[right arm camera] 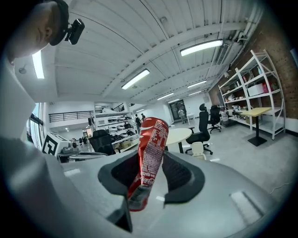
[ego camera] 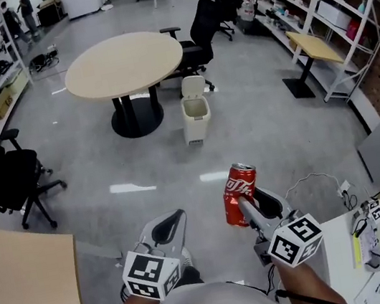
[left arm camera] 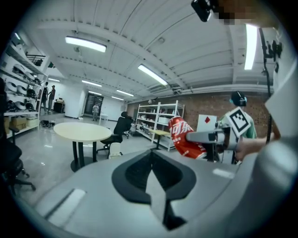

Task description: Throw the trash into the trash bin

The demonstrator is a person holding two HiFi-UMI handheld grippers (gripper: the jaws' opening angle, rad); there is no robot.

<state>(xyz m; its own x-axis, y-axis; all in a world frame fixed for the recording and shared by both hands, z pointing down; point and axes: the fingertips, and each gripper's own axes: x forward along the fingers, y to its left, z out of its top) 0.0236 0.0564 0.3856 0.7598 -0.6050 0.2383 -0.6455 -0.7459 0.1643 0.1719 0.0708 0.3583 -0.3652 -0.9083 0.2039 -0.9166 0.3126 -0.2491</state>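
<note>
Between the jaws of the right claw (ego camera: 248,207), clamped tight, sits a dented red soda can (ego camera: 240,191), leaning slightly. Just left of it, the left claw (ego camera: 171,225) is closed, jaws together on nothing. Well ahead of both claws, the white trash bin (ego camera: 196,116) stands on the floor (ego camera: 266,127).

The left gripper (left arm camera: 152,160) has its jaws pressed together. To its right, the right gripper (left arm camera: 205,137) holds a red can (left arm camera: 184,138) (tipped over a bit). Far ahead, a small trash bin (left arm camera: 114,150) stands beside a round table (left arm camera: 81,131).
</note>
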